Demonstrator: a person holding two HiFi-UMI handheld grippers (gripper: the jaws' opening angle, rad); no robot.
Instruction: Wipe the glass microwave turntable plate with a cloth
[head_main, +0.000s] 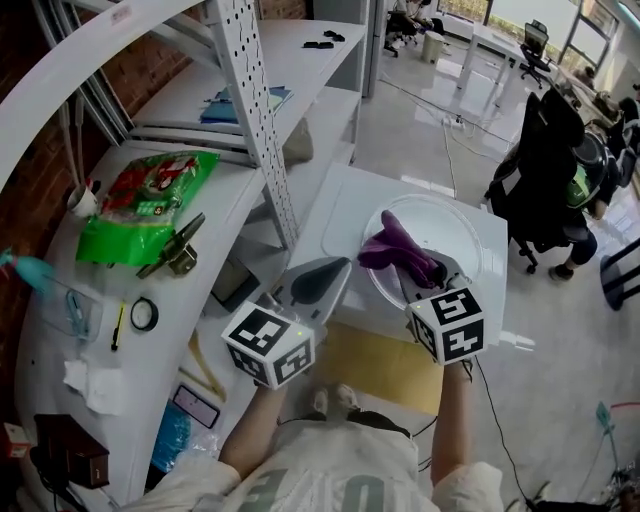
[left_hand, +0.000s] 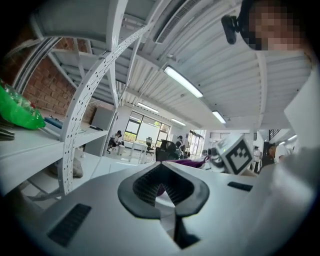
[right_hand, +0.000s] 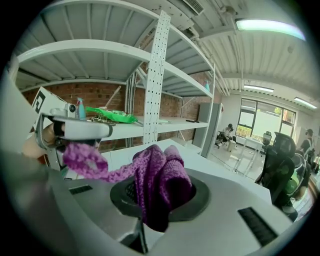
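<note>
My right claw (head_main: 420, 272) (right_hand: 157, 200) is clamped on the purple cloth (head_main: 395, 245) (right_hand: 160, 182), which bunches up and hides the pads. The cloth rests on the near-left part of the glass turntable plate (head_main: 470, 235), covering that part of it. The plate lies flat on the white bench (head_main: 340, 200). My left claw (head_main: 335, 268) (left_hand: 162, 192) is closed to a narrow slit with nothing in it, beside the plate; whether it touches the bench I cannot tell.
</note>
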